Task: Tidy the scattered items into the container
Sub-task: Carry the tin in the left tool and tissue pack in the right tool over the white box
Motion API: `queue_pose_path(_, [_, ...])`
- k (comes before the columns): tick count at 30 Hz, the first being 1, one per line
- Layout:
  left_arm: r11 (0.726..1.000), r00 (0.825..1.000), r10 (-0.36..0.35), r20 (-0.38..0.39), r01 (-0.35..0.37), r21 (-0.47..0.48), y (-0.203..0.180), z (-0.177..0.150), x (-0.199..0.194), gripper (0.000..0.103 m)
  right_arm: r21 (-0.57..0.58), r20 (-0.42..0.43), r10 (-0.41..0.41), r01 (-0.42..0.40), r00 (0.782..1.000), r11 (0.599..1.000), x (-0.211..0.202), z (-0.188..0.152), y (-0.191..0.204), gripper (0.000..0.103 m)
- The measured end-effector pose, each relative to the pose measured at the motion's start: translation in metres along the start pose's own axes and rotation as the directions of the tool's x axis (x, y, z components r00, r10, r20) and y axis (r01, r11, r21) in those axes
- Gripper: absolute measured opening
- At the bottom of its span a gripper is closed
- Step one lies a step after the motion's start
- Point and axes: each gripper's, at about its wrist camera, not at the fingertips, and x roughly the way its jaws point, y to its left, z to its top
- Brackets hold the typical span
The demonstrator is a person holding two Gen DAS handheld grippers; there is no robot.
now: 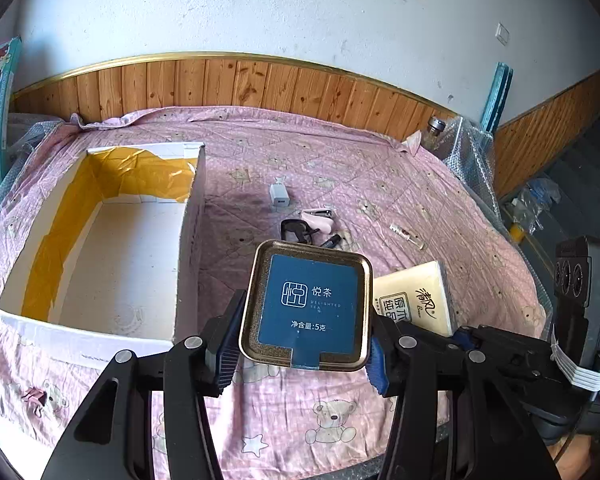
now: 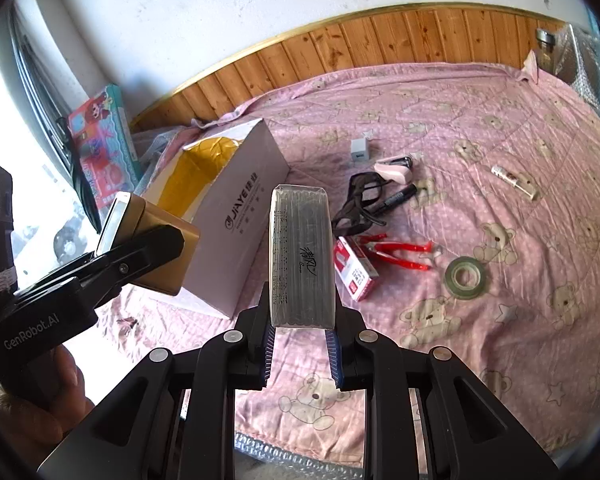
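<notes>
Left-wrist view, left to right: the open white box (image 1: 100, 240) fills the left of the frame; at centre my left gripper (image 1: 300, 356) clenches a gold tea tin (image 1: 306, 308), held above the pink bedsheet (image 1: 340, 168). Right-wrist view: at centre my right gripper (image 2: 300, 344) grasps a tissue pack (image 2: 303, 256) upright; scissors (image 2: 400, 254) and a tape roll (image 2: 465, 276) lie on the sheet to its right.

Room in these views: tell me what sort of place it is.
Probably a bedroom at home: a pink teddy-bear quilt covers what looks like a bed, against a wood-panelled wall, with a children's toy box leaning nearby.
</notes>
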Motion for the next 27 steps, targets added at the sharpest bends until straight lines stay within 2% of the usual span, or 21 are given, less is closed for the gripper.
queue_pose_path(14, [0.997, 0.995, 0.008, 0.094, -0.001, -0.074, 0.045, 0.021, -0.039, 0.053, -0.105, 0.017, 0.027, -0.025, 0.999, 0.994, 0.001, 0.031, 0.064, 0.023])
queue_pose_path(27, [0.989, 0.992, 0.040, 0.120, -0.023, -0.144, 0.094, 0.043, -0.049, 0.053, -0.175, 0.015, 0.059, -0.055, 0.998, 0.983, 0.018, 0.067, 0.109, 0.023])
